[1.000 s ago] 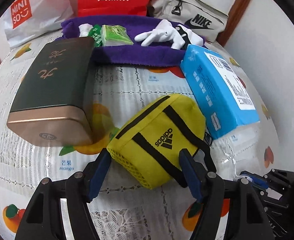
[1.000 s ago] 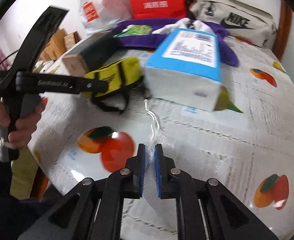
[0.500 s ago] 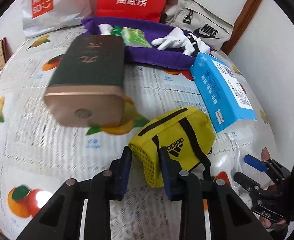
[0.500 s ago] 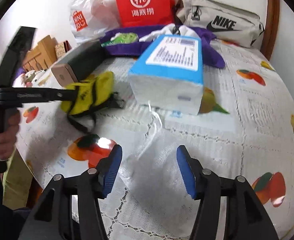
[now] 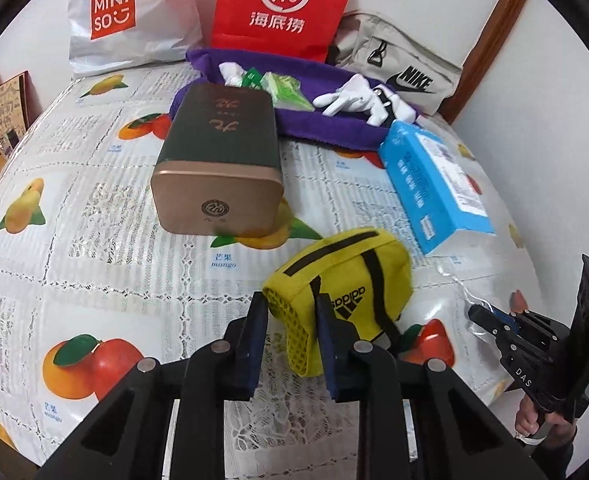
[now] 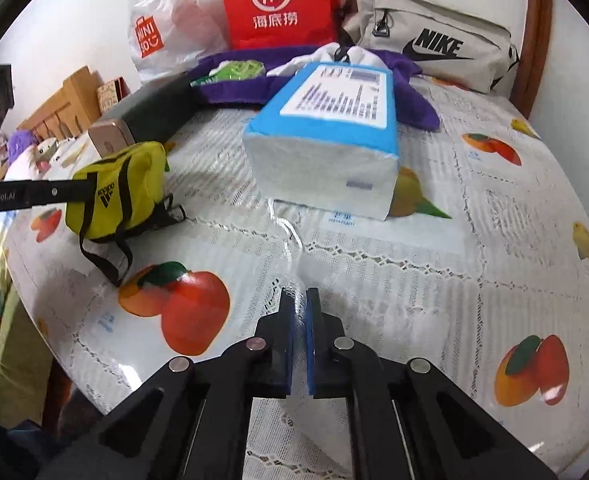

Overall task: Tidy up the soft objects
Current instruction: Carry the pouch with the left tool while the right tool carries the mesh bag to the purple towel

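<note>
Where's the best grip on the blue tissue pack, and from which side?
Pinch the blue tissue pack across its narrow width at the white near end, coming from above. It lies flat with long sides free; the purple towel crowds the far end.

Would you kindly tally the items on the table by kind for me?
Bags: 4 (yellow Adidas pouch, Nike bag, Miniso bag, red paper bag)
Boxes: 1 (dark box)
Tissue packs: 1 (blue tissue pack)
Towels: 1 (purple towel)
Total: 7

The yellow Adidas pouch [image 5: 346, 292], black-strapped, lies on its side on the tablecloth, its mesh end pinched.
</note>
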The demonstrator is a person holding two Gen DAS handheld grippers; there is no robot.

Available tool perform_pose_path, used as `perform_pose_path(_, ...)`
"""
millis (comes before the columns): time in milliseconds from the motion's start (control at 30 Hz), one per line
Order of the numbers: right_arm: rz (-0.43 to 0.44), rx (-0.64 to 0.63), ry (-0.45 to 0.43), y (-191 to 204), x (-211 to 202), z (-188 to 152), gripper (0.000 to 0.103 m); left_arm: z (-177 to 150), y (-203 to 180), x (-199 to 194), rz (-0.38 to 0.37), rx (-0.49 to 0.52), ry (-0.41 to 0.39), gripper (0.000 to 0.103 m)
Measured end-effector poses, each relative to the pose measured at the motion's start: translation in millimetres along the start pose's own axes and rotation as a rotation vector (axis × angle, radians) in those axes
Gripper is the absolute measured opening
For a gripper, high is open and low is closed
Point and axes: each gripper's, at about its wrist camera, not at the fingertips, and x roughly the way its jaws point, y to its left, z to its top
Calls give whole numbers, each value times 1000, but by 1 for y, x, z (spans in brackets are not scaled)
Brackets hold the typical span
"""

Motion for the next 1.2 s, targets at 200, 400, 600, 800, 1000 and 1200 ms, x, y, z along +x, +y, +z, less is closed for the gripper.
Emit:
perform_pose_path(200,33,6,-59,5,-24,13,5,4,-1,-13,-9,6,-30,21)
perform_pose_path(400,23,-4,-86,8,-35,26,5,6,2,-21,-23,-6,-45,20)
perform_pose_path(600,24,-16,-112,12,-45,37,5,11,3,-35,-30,-4,-73,20)
perform_pose_path(800,40,-13,-131,12,-53,53,5,22,5,-47,-27,-8,-98,20)
perform_pose_path(1000,51,-29,-151,12,-58,75,5,42,8,-53,-12,-21,-120,20)
perform_pose_path(1200,47,-21,-163,6,-58,100,5,61,10,-55,0,-36,-138,20)
